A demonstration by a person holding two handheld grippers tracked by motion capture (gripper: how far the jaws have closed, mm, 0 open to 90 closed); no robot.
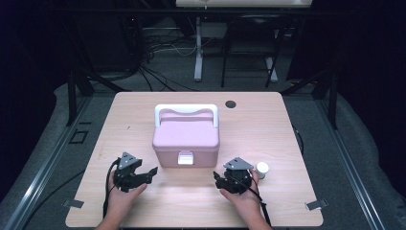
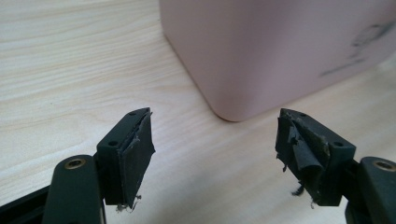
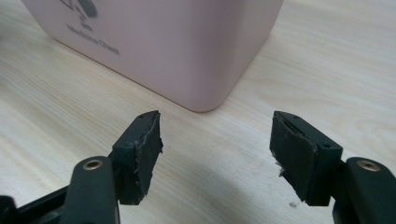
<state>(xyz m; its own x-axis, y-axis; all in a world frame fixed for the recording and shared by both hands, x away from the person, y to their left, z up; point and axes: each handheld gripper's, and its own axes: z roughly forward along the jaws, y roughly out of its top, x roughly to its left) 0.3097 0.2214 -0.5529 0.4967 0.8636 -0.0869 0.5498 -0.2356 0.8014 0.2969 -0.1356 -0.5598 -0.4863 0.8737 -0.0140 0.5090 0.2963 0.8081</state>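
- Background: a dark room with a grey floor, black frame legs and loose cables beyond the far edge of the work surface.
- Desk (image 1: pixel 268 124): pale wood-grain top with a small dark round hole (image 1: pixel 231 104) near its far edge.
- Pink box (image 1: pixel 186 139): stands at the middle of the desk, lid shut, white handle (image 1: pixel 186 111) laid toward the far side, white latch (image 1: pixel 185 157) on the near face. A bottom corner of it lies just beyond the jaws in each gripper view (image 2: pixel 261 51) (image 3: pixel 177 46).
- Left tool (image 1: pixel 143 176): held in the person's left hand near the box's near-left corner, jaws apart, nothing between them; worn pads (image 2: pixel 135 158).
- Right tool (image 1: pixel 221 182): held in the right hand near the box's near-right corner, jaws apart and empty.
- Small white round object (image 1: pixel 262 168): rests on the desk just beside the right tool, to its right.
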